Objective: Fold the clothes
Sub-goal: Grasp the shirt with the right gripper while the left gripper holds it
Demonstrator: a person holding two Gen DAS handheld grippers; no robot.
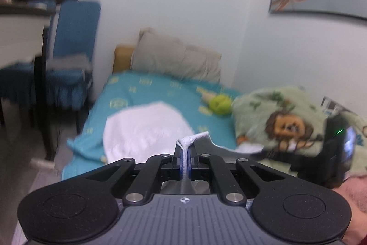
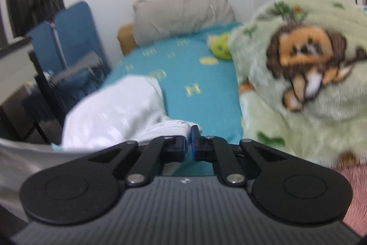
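A white garment lies spread on the teal bed sheet. My left gripper is shut on a hem of the white garment, which sticks up between the blue pads. My right gripper is shut on another edge of the same white garment, held above the teal bed sheet. The right gripper also shows at the right edge of the left wrist view. Both views are blurred.
A green lion-print blanket is heaped on the right of the bed. A beige pillow leans on the wall at the head. A yellow-green toy lies near the blanket. Blue chairs and a white desk stand left.
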